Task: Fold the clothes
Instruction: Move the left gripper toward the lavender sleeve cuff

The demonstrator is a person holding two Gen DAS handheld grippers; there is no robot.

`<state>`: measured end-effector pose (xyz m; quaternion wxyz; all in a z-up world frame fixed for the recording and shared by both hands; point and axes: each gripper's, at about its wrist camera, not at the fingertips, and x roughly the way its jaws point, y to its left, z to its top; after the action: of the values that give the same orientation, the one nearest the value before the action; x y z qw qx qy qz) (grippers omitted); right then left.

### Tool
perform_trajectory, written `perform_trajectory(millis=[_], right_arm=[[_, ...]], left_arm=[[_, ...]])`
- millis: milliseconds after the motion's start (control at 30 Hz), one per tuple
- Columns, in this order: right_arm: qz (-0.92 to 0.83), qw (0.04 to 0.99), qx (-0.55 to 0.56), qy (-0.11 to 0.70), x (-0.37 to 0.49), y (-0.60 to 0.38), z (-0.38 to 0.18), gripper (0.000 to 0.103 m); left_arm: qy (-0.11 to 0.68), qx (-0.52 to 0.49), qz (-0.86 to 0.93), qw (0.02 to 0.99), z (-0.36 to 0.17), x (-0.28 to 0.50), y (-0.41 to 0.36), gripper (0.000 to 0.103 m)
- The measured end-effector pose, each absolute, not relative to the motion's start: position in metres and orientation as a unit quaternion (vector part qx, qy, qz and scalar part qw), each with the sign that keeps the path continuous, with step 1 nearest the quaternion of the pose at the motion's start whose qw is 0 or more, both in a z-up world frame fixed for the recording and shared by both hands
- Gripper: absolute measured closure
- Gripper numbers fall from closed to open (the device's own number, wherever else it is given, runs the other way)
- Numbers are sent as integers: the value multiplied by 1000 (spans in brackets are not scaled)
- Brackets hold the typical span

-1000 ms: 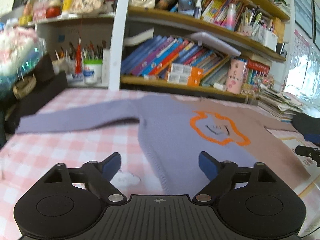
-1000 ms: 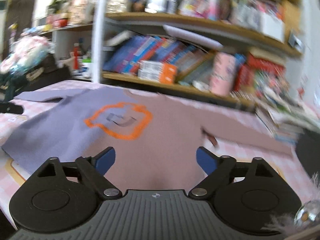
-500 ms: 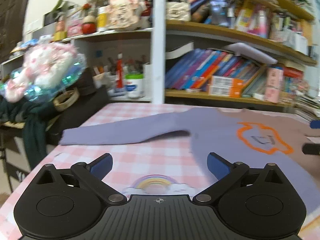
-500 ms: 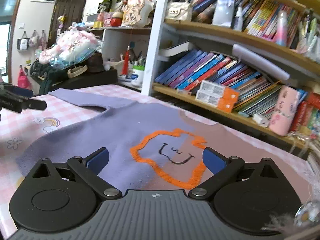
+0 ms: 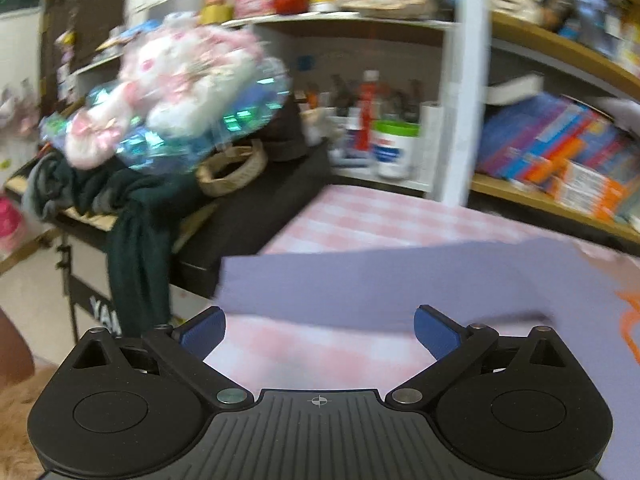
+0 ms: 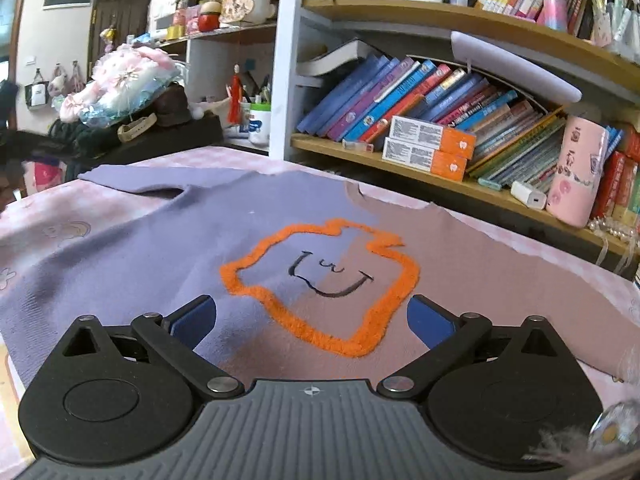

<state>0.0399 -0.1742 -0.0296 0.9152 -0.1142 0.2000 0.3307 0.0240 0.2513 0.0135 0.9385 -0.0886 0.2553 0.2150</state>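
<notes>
A two-tone sweater (image 6: 168, 248), lilac on one half and dusty mauve on the other, is laid flat and face up on a table covered with a pink checked cloth (image 5: 360, 216). An orange fuzzy outline (image 6: 320, 284) with a small stitched smile inside it is seen at the centre of the chest, straddling the colour seam.

In the right wrist view, the right gripper (image 6: 312, 320) is held over the lower chest of the sweater, with the orange outline at 12 o'clock from it. Its blue pads are spread wide, having just been opening, and nothing is clamped between them.

In the left wrist view, which is blurred, the left gripper (image 5: 320, 332) is pointed toward the lilac sleeve (image 5: 360, 280), which is stretched across the cloth at 12 o'clock from the pads. Its jaws are likewise set wide apart, having just been opening, and only checked cloth is seen between them. The sleeve cuff lies at 11 o'clock, near the table edge.

A bookshelf (image 6: 440, 176) packed with books is seen behind the table at 1 o'clock in the right view.
</notes>
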Motion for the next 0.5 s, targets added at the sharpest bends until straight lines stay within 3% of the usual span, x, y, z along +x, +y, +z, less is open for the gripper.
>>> perform_trajectory(millis=[300,500], right_arm=[[335,913,-120,199,38,-174,-30,0],[334,914,-111,204,40,-177,-29,0]], left_arm=[[280,-134,272,911,-7,59,298,5],[281,-145,274,908,-11,69,303,15]])
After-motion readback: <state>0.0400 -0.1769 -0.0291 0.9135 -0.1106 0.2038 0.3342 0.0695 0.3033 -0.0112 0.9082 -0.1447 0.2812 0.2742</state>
